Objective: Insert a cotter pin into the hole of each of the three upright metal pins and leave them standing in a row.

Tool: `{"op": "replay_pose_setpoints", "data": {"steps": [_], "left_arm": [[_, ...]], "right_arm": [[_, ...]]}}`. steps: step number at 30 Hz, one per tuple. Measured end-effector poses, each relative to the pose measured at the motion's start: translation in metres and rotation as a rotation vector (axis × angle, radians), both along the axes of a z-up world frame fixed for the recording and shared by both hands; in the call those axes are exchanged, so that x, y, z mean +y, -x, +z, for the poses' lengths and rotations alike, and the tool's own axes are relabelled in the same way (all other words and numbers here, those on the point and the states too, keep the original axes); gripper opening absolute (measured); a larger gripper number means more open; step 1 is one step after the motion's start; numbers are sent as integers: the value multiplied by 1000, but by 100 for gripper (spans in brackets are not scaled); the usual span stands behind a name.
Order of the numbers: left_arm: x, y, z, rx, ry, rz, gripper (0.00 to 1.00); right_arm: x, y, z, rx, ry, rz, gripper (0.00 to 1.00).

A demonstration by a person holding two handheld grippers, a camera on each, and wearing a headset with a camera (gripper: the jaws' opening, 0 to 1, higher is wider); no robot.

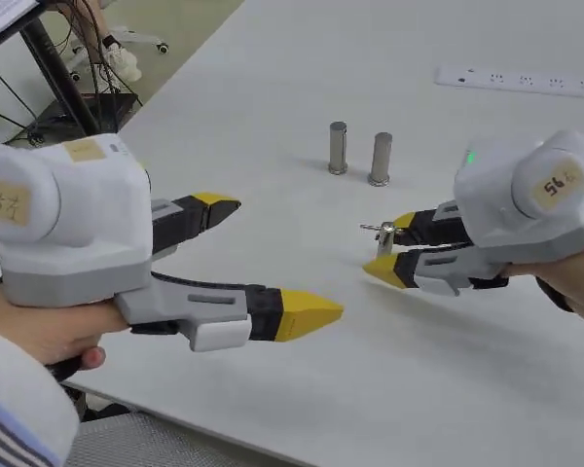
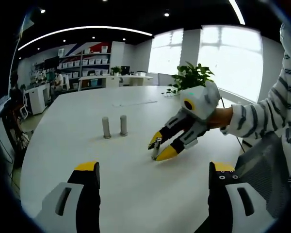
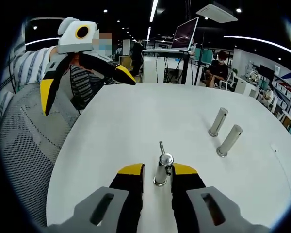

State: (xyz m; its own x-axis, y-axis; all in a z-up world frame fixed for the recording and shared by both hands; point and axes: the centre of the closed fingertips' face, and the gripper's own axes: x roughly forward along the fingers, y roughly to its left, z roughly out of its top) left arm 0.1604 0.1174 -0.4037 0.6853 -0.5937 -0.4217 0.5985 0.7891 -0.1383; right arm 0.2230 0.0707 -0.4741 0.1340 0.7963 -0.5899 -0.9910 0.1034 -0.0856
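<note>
Metal pin [image 3: 162, 169] with a cotter pin [image 3: 160, 146] sticking out at its head stands on the white table [image 1: 273, 88], pinched between the right gripper's [image 3: 157, 170] jaws. Beyond it, the left upright pin [image 1: 338, 148] and the right upright pin [image 1: 381, 159] stand side by side. Nearer me, the left gripper [image 1: 273, 257] hangs wide apart, holding nothing.

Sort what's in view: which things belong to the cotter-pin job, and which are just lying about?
Job: far-left metal pin; far-right metal pin; near metal pin, cotter pin through it, between the right gripper tips; left gripper, open.
Lying about: power strip; potted plant.
</note>
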Motion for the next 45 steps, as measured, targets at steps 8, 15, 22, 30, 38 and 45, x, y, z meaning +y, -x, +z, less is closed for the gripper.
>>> {"op": "replay_pose_setpoints", "data": {"steps": [8,15,22,30,38,45], "left_arm": [[5,2,0,6,2,11,91],[6,4,-2,16,3,14,91],[6,9,-7,38,-12,6,90],[10,6,2,-1,40,45,92],[10,6,4,-8,68,56,91],[7,5,4,-10,72,52,91]], "right_arm": [[0,-10,-5,-22,5,-16,6],[3,-3,-4,-1,-16,-3,4],[22,1,0,23,-43,3,4],[46,-3,0,-10,-24,23,4],[55,-9,-2,22,-38,-22,4],[54,-13,-2,50,-50,-31,5]]}}
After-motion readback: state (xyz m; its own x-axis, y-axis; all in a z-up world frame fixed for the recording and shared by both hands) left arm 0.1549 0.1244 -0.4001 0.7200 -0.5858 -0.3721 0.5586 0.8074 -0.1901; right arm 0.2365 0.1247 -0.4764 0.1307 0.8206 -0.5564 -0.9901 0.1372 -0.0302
